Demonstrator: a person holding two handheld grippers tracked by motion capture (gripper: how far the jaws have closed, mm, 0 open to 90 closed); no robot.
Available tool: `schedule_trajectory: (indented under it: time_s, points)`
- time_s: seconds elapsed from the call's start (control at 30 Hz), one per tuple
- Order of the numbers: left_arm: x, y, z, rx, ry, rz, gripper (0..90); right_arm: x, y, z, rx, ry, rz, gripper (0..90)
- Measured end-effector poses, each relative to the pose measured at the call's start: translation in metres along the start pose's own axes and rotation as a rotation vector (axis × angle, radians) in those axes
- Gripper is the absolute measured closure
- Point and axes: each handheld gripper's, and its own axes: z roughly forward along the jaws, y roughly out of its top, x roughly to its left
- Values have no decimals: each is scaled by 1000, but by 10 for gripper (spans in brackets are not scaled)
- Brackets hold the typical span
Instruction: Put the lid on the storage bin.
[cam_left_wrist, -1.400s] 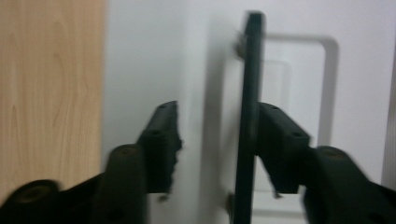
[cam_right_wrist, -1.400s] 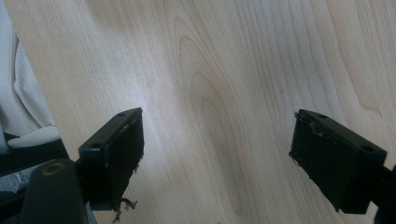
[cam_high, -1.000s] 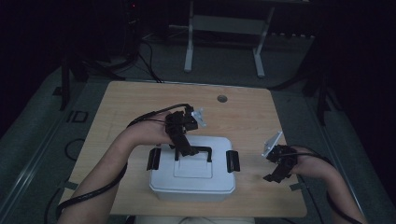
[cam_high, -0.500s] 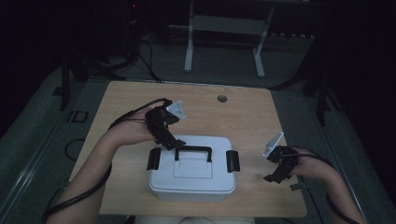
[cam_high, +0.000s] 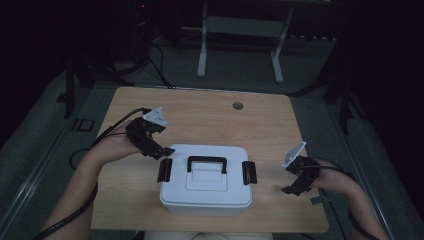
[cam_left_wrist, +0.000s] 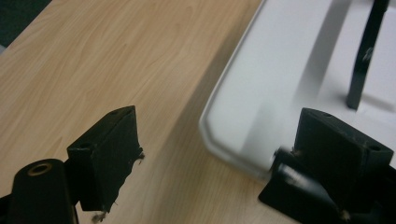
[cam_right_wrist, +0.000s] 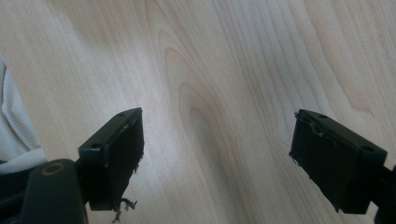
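**White box between two open grippers on the wooden table**

A white box (cam_high: 205, 182) with a lid is seen near the front edge of the table (cam_high: 210, 112), roughly in the middle. A black handle (cam_high: 206, 162) lies across the lid, and a black clasp is fixed at each short side, the left clasp (cam_high: 164, 170) and the right clasp (cam_high: 249, 172). The left gripper (cam_high: 161, 151) is held just beside the box's far left corner, close to the left clasp; whether it touches cannot be told. In the left gripper view its jaws are spread wide with nothing between the pads: bare wood is seen by one jaw, the rounded corner of the lid (cam_left_wrist: 261, 93) and the clasp by the other. The right gripper (cam_high: 295, 186) is held over bare wood, well apart from the box on its right. Its jaws are also spread, with only tabletop between them. Farther back, a round hole (cam_high: 238, 106) is cut in the tabletop. Beyond the table, a pale metal frame (cam_high: 240, 45) stands on the dark floor, and cables (cam_high: 160, 75) trail at the far left. Nothing is placed between either gripper and the box
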Motion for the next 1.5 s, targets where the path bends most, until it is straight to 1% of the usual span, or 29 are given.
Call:
schedule_trajectory:
  time_s: [0.1, 0.13, 0.17, 0.2, 0.23, 0.27, 0.33, 0.37, 0.4, 0.43, 0.47, 0.5, 0.67, 0.73, 0.83, 0.87, 0.97, 1.0, 1.07, 1.1, 1.17, 1.23, 1.27, 1.33, 1.4, 1.43, 1.47, 1.5]
  points:
    - [5, -13, -2, -8, 15, -30, 139, 1, -2, 2, -15, -1, 2, 170]
    - [5, -13, -2, -8, 15, -30, 139, 1, -3, 3, -16, 0, 5, 170]
    - [6, -20, -3, -6, 7, -48, 139, 1, -3, 3, -16, 0, 5, 170]
    - [7, -24, -3, -1, 15, -49, 139, 1, -4, 4, -19, -1, 9, 170]
    - [9, -32, -4, -1, 24, -65, 139, 1, -5, 5, -22, 0, 17, 170]
    - [10, -36, -4, -5, 20, -75, 139, 1, -6, 6, -25, -1, 18, 170]
    - [12, -45, -5, -15, 37, -92, 139, 1, -7, 7, -31, -4, 25, 170]
    - [12, -45, -5, -15, 37, -92, 139, 1, -8, 7, -36, -5, 28, 170]
    - [14, -54, -5, -17, 44, -110, 139, 0, -9, 8, -45, -3, 31, 170]
    - [15, -59, -5, -23, 52, -117, 139, 1, -10, 8, -46, -5, 36, 170]
    - [16, -63, -4, -23, 47, -132, 139, 1, -11, 8, -52, -7, 40, 170]
    - [16, -69, -3, -20, 52, -140, 139, 1, -12, 9, -61, -10, 41, 170]
    - [16, -89, 4, -35, 43, -178, 139, 2, -15, 13, -86, -13, 60, 170]
    - [16, -97, 7, -35, 55, -187, 139, 3, -17, 15, -92, -18, 64, 170]
    - [15, -108, 12, -55, 57, -209, 139, 4, -19, 20, -101, -25, 74, 170]
    - [14, -112, 13, -59, 64, -217, 139, 4, -20, 20, -102, -26, 75, 170]
    - [14, -123, 17, -65, 73, -241, 139, 5, -22, 23, -122, -29, 93, 170]
    - [14, -127, 18, -70, 76, -252, 139, 5, -23, 24, -129, -37, 94, 170]
    - [14, -135, 20, -93, 82, -278, 139, 5, -25, 26, -148, -44, 112, 170]
    - [14, -139, 21, -99, 88, -291, 139, 5, -26, 27, -155, -47, 117, 170]
    - [12, -147, 25, -112, 115, -304, 139, 6, -27, 29, -169, -66, 125, 170]
    - [11, -156, 29, -123, 121, -329, 139, 7, -28, 31, -194, -72, 136, 169]
    - [11, -156, 29, -123, 121, -329, 139, 7, -28, 31, -194, -72, 136, 169]
    - [10, -163, 33, -135, 118, -348, 139, 8, -29, 34, -235, -91, 147, 148]
    - [8, -169, 36, -142, 133, -359, 139, 9, -30, 36, -272, -97, 160, 134]
    - [7, -171, 37, -147, 140, -357, 139, 10, -30, 38, -289, -105, 167, 134]
    - [7, -171, 37, -147, 140, -357, 139, 10, -30, 38, -289, -105, 167, 134]
    - [4, -177, 40, -154, 151, -368, 139, 11, -30, 39, -303, -118, 171, 134]
